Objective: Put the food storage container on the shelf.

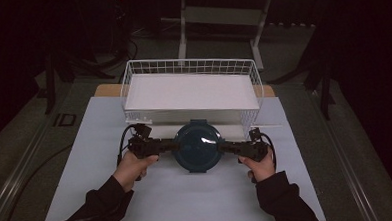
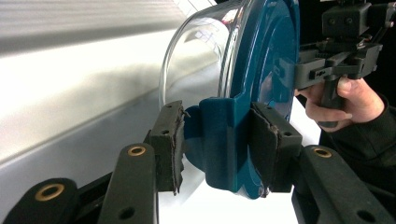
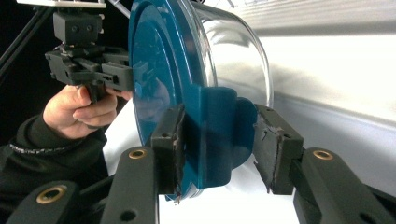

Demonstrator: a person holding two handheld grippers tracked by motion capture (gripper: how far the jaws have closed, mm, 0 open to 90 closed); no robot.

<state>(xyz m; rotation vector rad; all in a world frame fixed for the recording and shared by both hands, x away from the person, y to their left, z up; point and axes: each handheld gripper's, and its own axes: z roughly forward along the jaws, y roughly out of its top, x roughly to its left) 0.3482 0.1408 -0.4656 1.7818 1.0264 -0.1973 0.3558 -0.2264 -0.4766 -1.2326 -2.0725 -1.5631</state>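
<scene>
Evidently a two-handed lift is under way. Just beyond both grippers stands the white wire basket [image 1: 190,78]; between them is a round glass container [image 2: 196,60] with a teal lid [image 1: 197,144]. The left gripper [image 1: 171,145] clamps one side latch [image 2: 219,135], the right gripper [image 1: 224,146] the opposite one [image 3: 215,135]. Next, I'd guess, both hands must rise evenly and carry it forward over the basket's rim.

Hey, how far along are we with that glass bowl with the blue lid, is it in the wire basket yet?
Done: the left gripper and right gripper each clamp a side latch of the round clear glass bowl with the blue lid; both gripper views show jaws closed on a blue tab. In hand: the bowl held between them, just in front of the white wire basket. Left, probably: placing it inside the basket, not yet done.
</scene>
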